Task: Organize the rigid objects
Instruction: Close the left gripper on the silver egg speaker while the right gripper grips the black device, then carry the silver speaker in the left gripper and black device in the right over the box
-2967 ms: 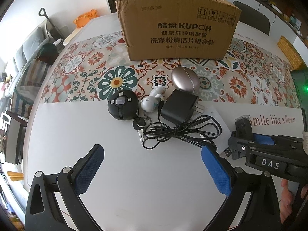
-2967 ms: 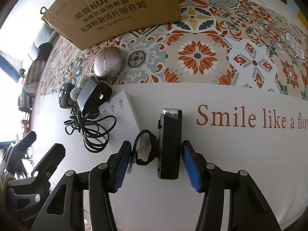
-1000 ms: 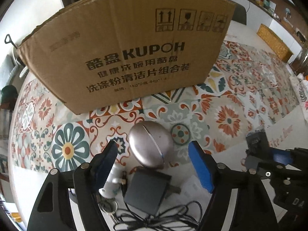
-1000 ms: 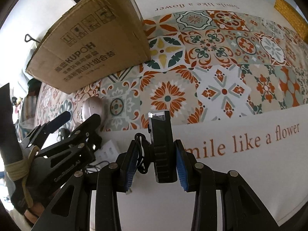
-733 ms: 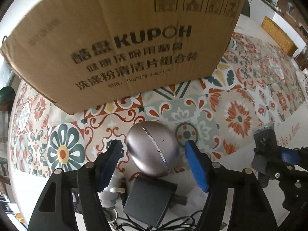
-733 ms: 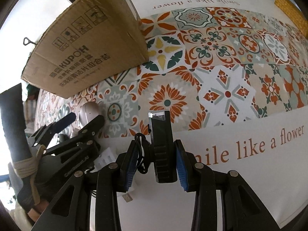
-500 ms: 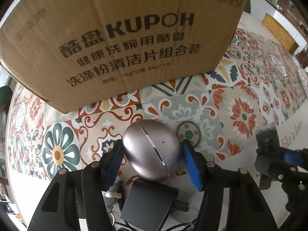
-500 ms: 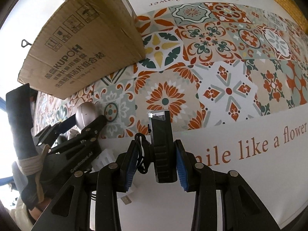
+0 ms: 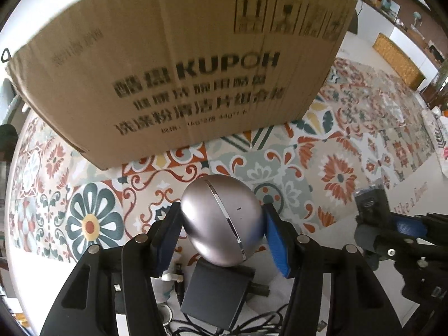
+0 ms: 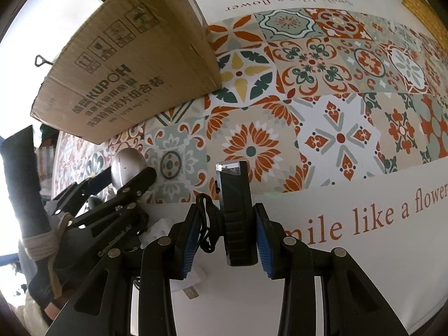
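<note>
Now: two objects gripped, ready for boxing.

A silver egg-shaped case (image 9: 222, 221) is clamped between the blue pads of the left gripper (image 9: 221, 233), whose jaws have just been closing onto it; it sits over the patterned tablecloth (image 9: 308, 165), just in front of a black charger (image 9: 215, 291). A black bike light (image 10: 238, 212) is held fast in the closed right gripper (image 10: 228, 236) above the white cloth border. The step judged in hand is pickup; next, each object must be raised above the rim of the cardboard box (image 9: 179, 64) and released inside.
</note>
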Motion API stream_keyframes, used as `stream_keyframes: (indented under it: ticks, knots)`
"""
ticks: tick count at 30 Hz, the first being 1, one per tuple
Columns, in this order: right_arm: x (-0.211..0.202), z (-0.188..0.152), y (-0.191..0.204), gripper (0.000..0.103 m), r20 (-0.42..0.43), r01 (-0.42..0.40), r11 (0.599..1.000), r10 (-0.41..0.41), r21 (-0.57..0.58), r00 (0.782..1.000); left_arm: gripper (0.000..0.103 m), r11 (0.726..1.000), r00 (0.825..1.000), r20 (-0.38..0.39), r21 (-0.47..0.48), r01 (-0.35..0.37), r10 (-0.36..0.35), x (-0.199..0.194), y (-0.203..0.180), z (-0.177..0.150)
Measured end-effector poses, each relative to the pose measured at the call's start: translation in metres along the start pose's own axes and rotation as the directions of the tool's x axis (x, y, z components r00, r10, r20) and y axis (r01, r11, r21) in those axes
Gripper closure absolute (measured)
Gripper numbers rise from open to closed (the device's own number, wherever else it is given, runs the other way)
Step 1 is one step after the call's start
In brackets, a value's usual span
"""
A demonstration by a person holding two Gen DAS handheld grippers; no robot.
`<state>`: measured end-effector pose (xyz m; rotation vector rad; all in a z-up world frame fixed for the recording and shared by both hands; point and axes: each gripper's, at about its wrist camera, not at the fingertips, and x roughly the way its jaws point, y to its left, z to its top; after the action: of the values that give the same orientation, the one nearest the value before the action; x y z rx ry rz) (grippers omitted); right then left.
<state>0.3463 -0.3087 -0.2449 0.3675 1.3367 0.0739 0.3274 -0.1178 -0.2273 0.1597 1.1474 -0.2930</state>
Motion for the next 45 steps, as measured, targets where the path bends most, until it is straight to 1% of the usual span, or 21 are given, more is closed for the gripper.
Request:
stream_keyframes:
  ticks: [6, 11, 21, 23, 25, 29, 35, 39, 45]
  knots:
    - [-0.011, -0.001, 0.008, 0.065, 0.025, 0.001, 1.0, -0.001, -0.02, 1.0, 0.046, 1.0, 0.999, 0.053, -0.026, 0.012, -0.01, -0.026, 0.008, 0.0]
    - [-0.028, -0.001, 0.016, 0.065, 0.069, -0.002, 0.999, 0.005, -0.045, 0.998, 0.046, 0.999, 0.995, 0.096, -0.038, 0.008, -0.004, -0.05, 0.014, -0.001]
    - [-0.058, -0.008, 0.043, 0.065, 0.139, -0.027, 0.994, 0.041, -0.106, 0.989, 0.046, 0.998, 0.98, 0.197, -0.069, -0.011, 0.024, -0.105, 0.029, -0.005]
    - [-0.064, -0.01, 0.049, 0.065, 0.154, -0.032, 0.993, 0.05, -0.117, 0.987, 0.046, 0.997, 0.975, 0.219, -0.073, -0.01, 0.026, -0.116, 0.031, -0.005]
    - [-0.072, -0.011, 0.056, 0.065, 0.171, -0.037, 0.991, 0.059, -0.131, 0.983, 0.046, 0.998, 0.967, 0.254, -0.067, -0.005, 0.022, -0.127, 0.033, -0.005]
    - [-0.085, -0.01, 0.065, 0.065, 0.203, -0.041, 0.987, 0.072, -0.153, 0.977, 0.046, 0.997, 0.956, 0.293, -0.071, -0.004, 0.025, -0.144, 0.035, -0.002]
    - [-0.108, -0.008, 0.08, 0.065, 0.258, -0.045, 0.981, 0.093, -0.187, 0.962, 0.046, 0.997, 0.932, 0.36, -0.081, -0.004, 0.033, -0.172, 0.043, 0.001]
    - [-0.12, -0.003, 0.088, 0.065, 0.29, -0.043, 0.978, 0.103, -0.206, 0.951, 0.046, 0.996, 0.918, 0.394, -0.094, -0.013, 0.049, -0.183, 0.047, 0.007]
    - [-0.135, 0.01, 0.1, 0.065, 0.339, -0.04, 0.972, 0.119, -0.233, 0.933, 0.046, 0.996, 0.898, 0.436, -0.094, -0.013, 0.052, -0.197, 0.054, 0.022]
